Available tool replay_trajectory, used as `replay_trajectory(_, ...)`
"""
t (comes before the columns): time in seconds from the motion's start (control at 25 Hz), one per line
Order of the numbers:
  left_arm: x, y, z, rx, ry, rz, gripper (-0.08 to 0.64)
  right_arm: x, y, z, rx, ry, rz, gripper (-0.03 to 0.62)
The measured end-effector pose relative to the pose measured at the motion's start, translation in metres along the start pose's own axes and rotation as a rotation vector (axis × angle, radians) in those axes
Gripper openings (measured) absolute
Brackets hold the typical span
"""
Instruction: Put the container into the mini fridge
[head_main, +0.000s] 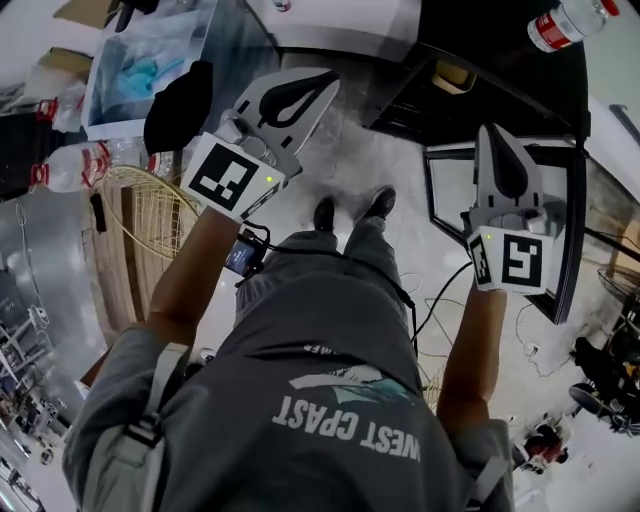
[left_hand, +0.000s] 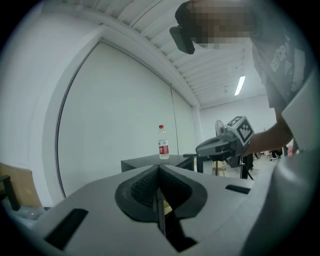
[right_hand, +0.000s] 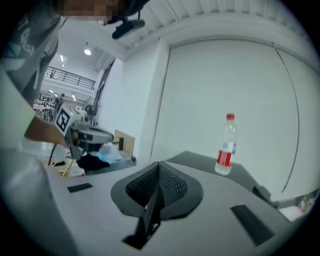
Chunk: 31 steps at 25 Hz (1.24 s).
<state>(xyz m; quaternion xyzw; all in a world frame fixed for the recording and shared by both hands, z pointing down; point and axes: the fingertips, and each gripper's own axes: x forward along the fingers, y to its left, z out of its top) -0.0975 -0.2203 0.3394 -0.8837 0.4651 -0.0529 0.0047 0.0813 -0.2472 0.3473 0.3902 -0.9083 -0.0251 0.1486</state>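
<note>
Well, our left gripper (head_main: 322, 85) and right gripper (head_main: 494, 140) are clenched, empty; the clear container (head_main: 108, 48) seems light, stiff: we should pinch its rim.

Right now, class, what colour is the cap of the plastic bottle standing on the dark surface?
Red. The bottle cap shows best in the right gripper view.

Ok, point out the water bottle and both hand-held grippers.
Water bottle (right_hand: 226, 144), right gripper view, mid-body.
Left hand-held gripper (head_main: 330, 79), head view, shut jaw tips.
Right hand-held gripper (head_main: 489, 132), head view, shut jaw tips.
</note>
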Motion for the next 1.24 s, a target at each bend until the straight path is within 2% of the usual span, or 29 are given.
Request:
replay_trajectory(0.2,-0.022,0.003,0.033,0.009,-0.046,0.004,0.015,-0.04,0.013,0.069,0.017,-0.099,-0.013,0.028)
replay_trajectory(0.44,-0.047,0.007,0.073,0.04,-0.117,0.008,0.015,-0.077,0.017,0.108,0.016,-0.12,-0.059,0.026)
replay_trajectory(0.6,-0.06,0.007,0.087,0.058,-0.144,0.0,0.015,-0.092,0.019,0.119,0.024,-0.13,-0.094,0.026)
replay_trajectory(0.88,-0.055,-0.001,0.088,0.047,-0.145,-0.035,0.014,-0.106,0.007,0.126,0.038,-0.142,-0.151,0.026)
replay_trajectory(1.24,-0.047,-0.027,0.084,0.035,-0.13,-0.093,0.015,-0.112,-0.003,0.118,0.049,-0.118,-0.168,0.026)
